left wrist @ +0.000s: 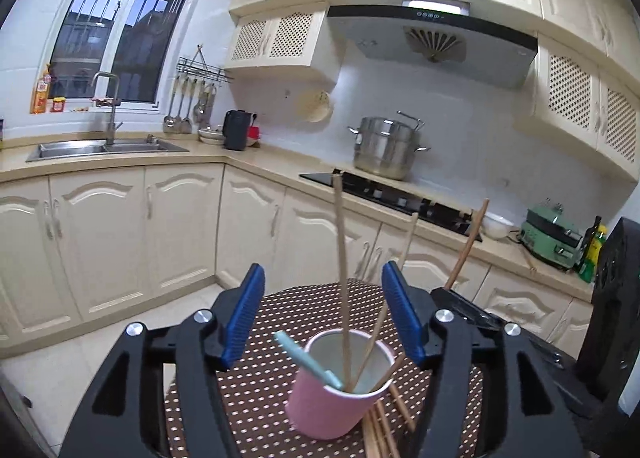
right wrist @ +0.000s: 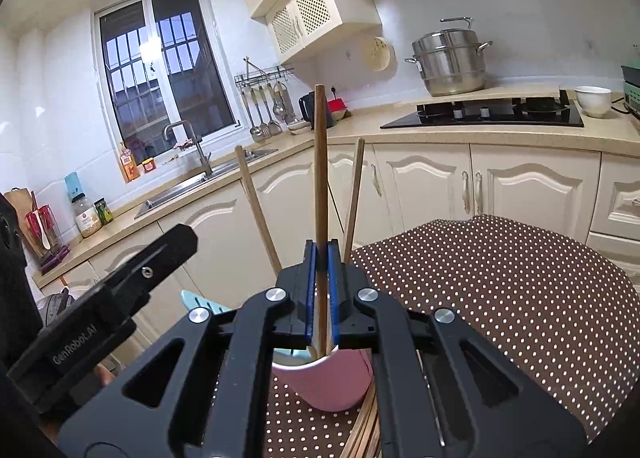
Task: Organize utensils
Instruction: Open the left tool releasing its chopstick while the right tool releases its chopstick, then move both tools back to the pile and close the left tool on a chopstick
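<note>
We see the right gripper [right wrist: 321, 258] clamped on a brown chopstick [right wrist: 320, 161], centre frame, tip over the pink cup [right wrist: 328, 386]. It looks light, stiff and smooth, so we grip it mid-shaft. The left gripper [left wrist: 323, 312] gapes empty around the cup.

"GenRobot.AI" on the left gripper [right wrist: 168, 254] body; bottle labels probably unreadable

left gripper [left wrist: 323, 312]: black angular frame, blue ribbed pads, silver screws at 9 and 3 o'clock | right gripper [right wrist: 321, 258]: same black frame, blue pads, silver screws | white "GenRobot.AI" lettering, 8 o'clock
</note>
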A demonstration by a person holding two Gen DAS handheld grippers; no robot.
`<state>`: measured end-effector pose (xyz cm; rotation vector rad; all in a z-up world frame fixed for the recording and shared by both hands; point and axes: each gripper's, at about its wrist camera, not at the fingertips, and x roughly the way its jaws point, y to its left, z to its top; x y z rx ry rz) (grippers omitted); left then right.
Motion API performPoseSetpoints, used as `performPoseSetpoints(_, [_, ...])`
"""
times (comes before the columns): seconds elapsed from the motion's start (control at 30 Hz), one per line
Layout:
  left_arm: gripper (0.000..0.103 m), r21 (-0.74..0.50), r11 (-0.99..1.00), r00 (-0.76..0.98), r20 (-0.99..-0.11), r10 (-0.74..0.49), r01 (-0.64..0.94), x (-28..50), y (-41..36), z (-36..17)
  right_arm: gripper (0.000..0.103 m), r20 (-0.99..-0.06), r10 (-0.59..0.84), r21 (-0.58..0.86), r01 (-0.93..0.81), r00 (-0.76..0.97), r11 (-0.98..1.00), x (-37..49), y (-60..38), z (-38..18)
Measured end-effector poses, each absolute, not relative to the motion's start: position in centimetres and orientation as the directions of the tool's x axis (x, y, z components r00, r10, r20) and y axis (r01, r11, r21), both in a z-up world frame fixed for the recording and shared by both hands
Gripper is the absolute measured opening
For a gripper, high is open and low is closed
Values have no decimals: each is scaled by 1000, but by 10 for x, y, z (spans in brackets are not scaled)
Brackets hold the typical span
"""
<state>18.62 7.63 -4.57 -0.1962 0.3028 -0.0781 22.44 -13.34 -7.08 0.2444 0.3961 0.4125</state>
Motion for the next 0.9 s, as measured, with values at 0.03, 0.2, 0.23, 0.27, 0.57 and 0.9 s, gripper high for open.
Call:
performPoseSetpoints(0.03, [62,-198,979,951,-291,-101,43,185,76,-45,7,-325,431,306,-338,841,890,223,-133,-71])
performPoseSetpoints(0.2, [65,-168,986,946,-316,-73,20,175,80,-39,11,-339,419,300,-326,842,897,215,-131,-68])
performPoseSetpoints(0.23, [67,-162,987,944,-322,-66,14,172,81,-38,19,-342,416,298,-323,842,898,213,-131,-68])
performPoseSetpoints(0.27, [68,-158,987,944,-324,-62,10,169,80,-37,26,-343,416,298,-322,842,898,211,-132,-68])
performPoseSetpoints(0.57, [70,-136,991,945,-320,-63,20,142,75,-27,55,-327,404,302,-310,855,901,189,-143,-60])
performPoseSetpoints(0.9, [73,-78,997,946,-321,-52,28,116,53,-22,70,-308,365,308,-271,878,912,164,-170,-53])
